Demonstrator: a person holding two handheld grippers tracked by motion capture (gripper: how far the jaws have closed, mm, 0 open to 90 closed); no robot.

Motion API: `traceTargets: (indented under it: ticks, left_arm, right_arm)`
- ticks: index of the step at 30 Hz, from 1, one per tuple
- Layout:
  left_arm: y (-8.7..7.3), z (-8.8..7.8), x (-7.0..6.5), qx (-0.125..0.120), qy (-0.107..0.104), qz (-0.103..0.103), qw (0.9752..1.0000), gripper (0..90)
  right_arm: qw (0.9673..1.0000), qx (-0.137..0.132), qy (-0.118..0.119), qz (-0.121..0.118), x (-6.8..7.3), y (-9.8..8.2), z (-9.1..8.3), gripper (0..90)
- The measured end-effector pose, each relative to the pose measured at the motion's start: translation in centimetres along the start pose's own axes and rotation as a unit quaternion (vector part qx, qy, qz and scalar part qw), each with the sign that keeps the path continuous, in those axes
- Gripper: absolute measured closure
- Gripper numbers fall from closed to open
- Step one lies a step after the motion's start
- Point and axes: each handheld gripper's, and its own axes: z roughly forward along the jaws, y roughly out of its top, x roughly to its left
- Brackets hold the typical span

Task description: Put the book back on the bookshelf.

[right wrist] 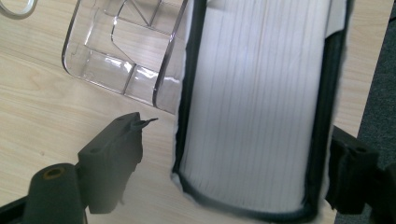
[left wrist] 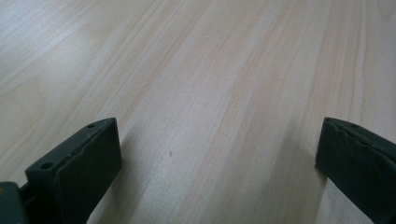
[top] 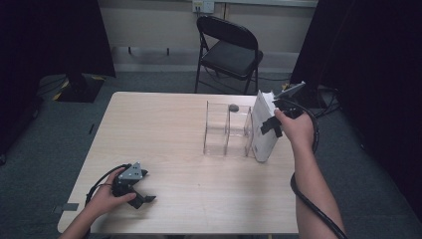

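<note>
We are working a thick white book toward the clear acrylic organizer that is standing on the table, and this looks like the step of lining it up for a slot. The right gripper is straddling the book, which is standing upright just beside the organizer's right end, close enough that they may be touching. In the right gripper view one jaw is sitting against the book's dark edge while the other is standing a little off the opposite edge, so we are reading the jaws as spread wide around it rather than clamping it, though the angle is leaving us unsure. The next move is calling for a firm pinch across the book, a lift over the divider wall, and a straight drop so the thin plastic is not tipping. The left gripper is resting low on the near left of the table, well apart, its jaws wide with nothing between them. We are counting one book, one organizer with about three compartments, one small dark object behind it, and one folding chair.
</note>
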Motion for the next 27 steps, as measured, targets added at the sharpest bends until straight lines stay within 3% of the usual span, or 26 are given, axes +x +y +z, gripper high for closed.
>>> traceTargets:
  ticks: [6,27]
  left_arm:
    - [0.0,0.0,0.0,0.0,0.001,0.0,1.0,0.0]
    - [0.0,0.0,-0.1,-0.003,0.004,-0.002,1.0,0.0]
  right_arm:
    - [1.0,-0.003,0.0,-0.005,0.1,-0.6,-0.4,17.5]
    - [0.9991,-0.015,0.038,-0.01,-0.2,-3.6,0.7,18.7]
